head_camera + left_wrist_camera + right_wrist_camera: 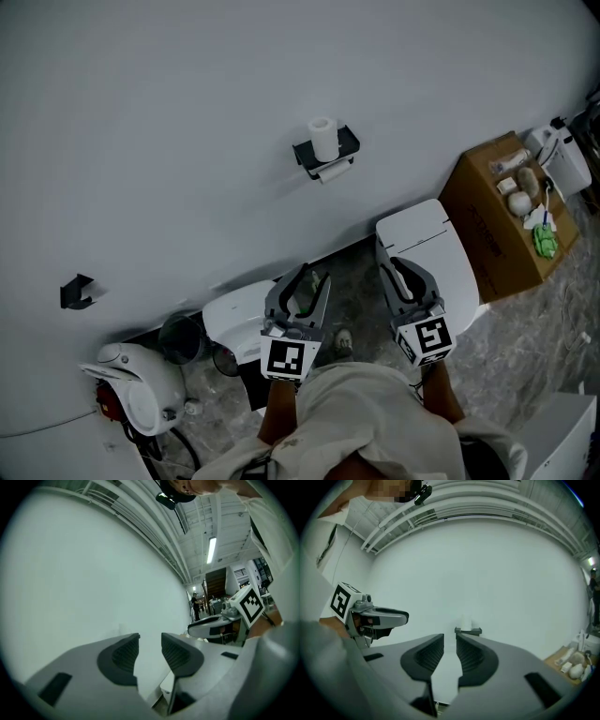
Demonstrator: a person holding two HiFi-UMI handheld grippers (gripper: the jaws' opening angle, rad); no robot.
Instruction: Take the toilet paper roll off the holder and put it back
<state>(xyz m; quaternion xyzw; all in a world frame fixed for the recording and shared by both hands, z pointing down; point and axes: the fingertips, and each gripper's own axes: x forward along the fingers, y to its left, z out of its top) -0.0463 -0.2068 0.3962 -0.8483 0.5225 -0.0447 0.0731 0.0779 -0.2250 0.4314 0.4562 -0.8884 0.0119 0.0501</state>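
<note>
White roll [322, 137] is standing on the top shelf of the black holder [346, 143], high on the pale wall [169, 131]. It is sitting well apart from both grippers, up the wall from them, with nothing touching it. In the right gripper view it is showing just above the slit between the jaws, lined up with them but far off.

Roll is standing on end: long axis upright, running along the wall, core opening facing up. A white strip is hanging under the holder's lower edge; can't tell whether it belongs to a second roll.

Right gripper [450, 639] is pointing straight at the holder. Its jaws are sitting drawn together, only a thin slit between the ribbed pads [429, 653], holding nothing and touching nothing.

Left gripper [150, 640] is facing bare wall, tilted upward. Its jaws are likewise closed down to a narrow gap, pads gripping nothing.

In the head view both grippers are hovering side by side low in the frame, a hand behind each, over the marbled floor [352, 281].

Toilet [427, 239] is standing against the wall beneath the right gripper. Brown box [487, 234] is resting beside the toilet, small items lying on its top.
</note>
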